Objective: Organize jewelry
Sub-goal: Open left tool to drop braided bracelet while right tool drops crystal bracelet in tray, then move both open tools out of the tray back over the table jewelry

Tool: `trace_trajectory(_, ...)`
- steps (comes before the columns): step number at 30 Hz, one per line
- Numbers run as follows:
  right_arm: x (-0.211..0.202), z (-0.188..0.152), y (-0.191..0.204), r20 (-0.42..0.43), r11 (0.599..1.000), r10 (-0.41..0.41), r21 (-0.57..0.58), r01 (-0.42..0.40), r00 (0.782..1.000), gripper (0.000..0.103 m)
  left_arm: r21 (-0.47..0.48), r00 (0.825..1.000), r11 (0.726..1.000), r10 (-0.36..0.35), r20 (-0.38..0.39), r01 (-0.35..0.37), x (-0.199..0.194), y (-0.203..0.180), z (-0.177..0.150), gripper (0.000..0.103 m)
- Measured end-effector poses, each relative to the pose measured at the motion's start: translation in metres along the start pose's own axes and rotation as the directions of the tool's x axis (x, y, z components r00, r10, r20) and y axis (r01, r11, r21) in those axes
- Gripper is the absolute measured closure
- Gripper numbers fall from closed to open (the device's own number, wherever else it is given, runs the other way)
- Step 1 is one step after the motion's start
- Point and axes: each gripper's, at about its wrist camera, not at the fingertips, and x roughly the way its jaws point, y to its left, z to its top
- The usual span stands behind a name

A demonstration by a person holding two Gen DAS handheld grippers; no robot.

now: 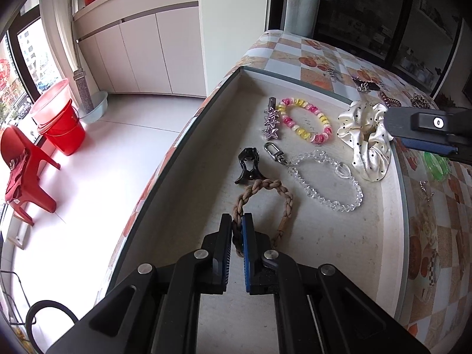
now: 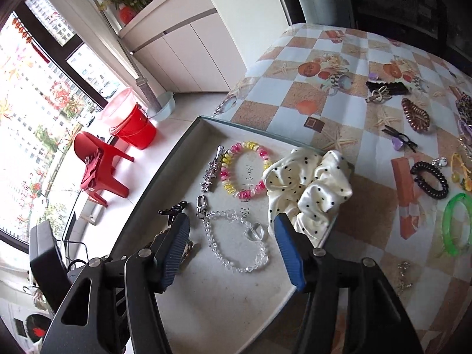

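A shallow white tray (image 1: 177, 221) (image 2: 236, 309) lies on the checkered tablecloth. My left gripper (image 1: 237, 221) is shut on a braided rope bracelet (image 1: 283, 194) that rests on the tray floor. In the tray also lie a star hair clip (image 1: 272, 122), a pink and yellow bead bracelet (image 1: 306, 119) (image 2: 244, 174), a clear crystal chain (image 1: 327, 183) (image 2: 236, 239), a black claw clip (image 1: 249, 168) and a white dotted scrunchie (image 1: 367, 141) (image 2: 309, 188) on the rim. My right gripper (image 2: 233, 224) is open and empty above the crystal chain.
On the cloth to the right lie more accessories: a green bangle (image 2: 457, 224), a black coil tie (image 2: 429, 180), a brown claw clip (image 2: 416, 115), a black hair clip (image 2: 399, 138). The table edge drops to the floor on the left, with a red bucket (image 1: 63, 126) and red stool (image 1: 23, 165).
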Motion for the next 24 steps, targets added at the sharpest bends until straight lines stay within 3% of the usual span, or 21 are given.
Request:
trace_trajectory(1,-0.007,-0.003,-0.003,0.007,1.0,0.0,0.002,0.0,1.0,0.039,0.002,1.0,1.0,0.003,-0.001,-0.003,0.0,-0.001,0.001,0.094)
trace_trajectory(2,-0.014,-0.006,-0.006,0.014,1.0,-0.003,0.006,0.003,1.0,0.039,0.003,1.0,1.0,0.008,0.0,-0.008,-0.001,-0.001,0.001,0.071)
trace_trajectory(3,-0.02,-0.009,-0.01,0.022,1.0,-0.007,0.013,0.007,1.0,0.039,0.0,1.0,1.0,0.018,0.006,-0.018,-0.002,-0.001,0.001,0.018)
trace_trajectory(4,-0.025,-0.01,-0.015,0.027,1.0,-0.008,0.021,0.007,1.0,0.038,-0.004,0.999,0.999,0.04,0.023,-0.04,-0.005,0.0,0.001,0.0)
trace_trajectory(6,-0.036,-0.017,-0.025,0.042,0.999,-0.009,0.043,0.008,0.999,0.038,0.017,0.993,0.996,0.084,0.08,-0.085,-0.015,-0.003,0.001,0.0)
trace_trajectory(12,-0.063,-0.04,-0.059,0.068,0.994,-0.046,0.105,0.039,0.997,0.038,0.015,0.994,0.997,0.078,0.082,-0.079,-0.028,-0.007,0.003,0.0)
trace_trajectory(16,-0.083,-0.061,-0.087,0.078,0.984,-0.077,0.166,0.063,0.994,0.024,0.039,0.99,0.995,0.09,0.106,-0.095,-0.041,-0.02,0.003,0.0)
trace_trajectory(24,-0.104,-0.104,-0.135,0.052,0.958,-0.152,0.253,0.134,0.987,0.021,0.083,0.987,0.994,0.061,0.147,-0.074,-0.068,-0.061,0.006,0.0)
